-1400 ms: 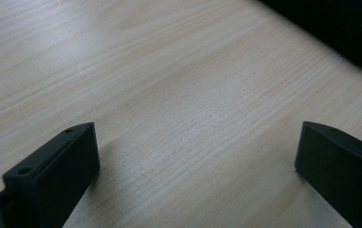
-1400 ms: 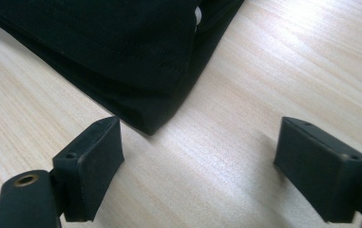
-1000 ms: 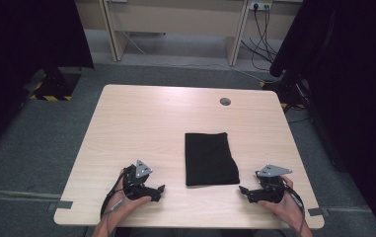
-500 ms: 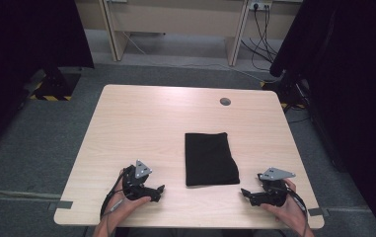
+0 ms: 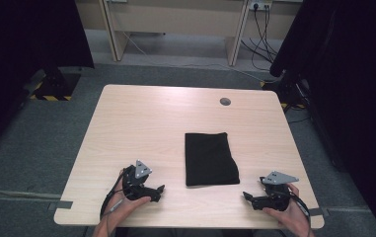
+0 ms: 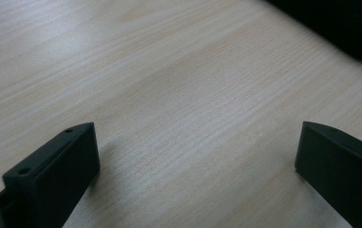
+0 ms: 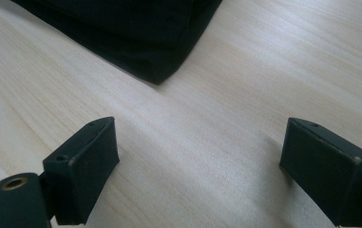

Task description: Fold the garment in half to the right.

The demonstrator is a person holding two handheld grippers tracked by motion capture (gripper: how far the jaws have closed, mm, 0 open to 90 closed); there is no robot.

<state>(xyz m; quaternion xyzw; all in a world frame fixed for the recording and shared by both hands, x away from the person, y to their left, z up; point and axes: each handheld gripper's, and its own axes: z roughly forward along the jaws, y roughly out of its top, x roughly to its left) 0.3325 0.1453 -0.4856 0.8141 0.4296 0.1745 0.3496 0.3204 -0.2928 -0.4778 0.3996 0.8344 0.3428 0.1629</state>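
A folded black cloth (image 5: 210,158) lies flat on the light wooden table (image 5: 141,128), right of centre. My left gripper (image 5: 160,190) rests near the front edge, left of the cloth, its jaws pointing right and open with bare wood between them (image 6: 195,171). The cloth's edge (image 6: 340,23) shows at the top right of the left gripper view. My right gripper (image 5: 245,196) sits at the front right, pointing left at the cloth's near corner (image 7: 159,71). Its jaws stand open and hold nothing (image 7: 200,166).
A round grey cable grommet (image 5: 225,101) is set in the table's far side. Desk legs and cables (image 5: 259,29) stand beyond the table on the grey carpet. Dark curtains (image 5: 353,74) hang on both sides.
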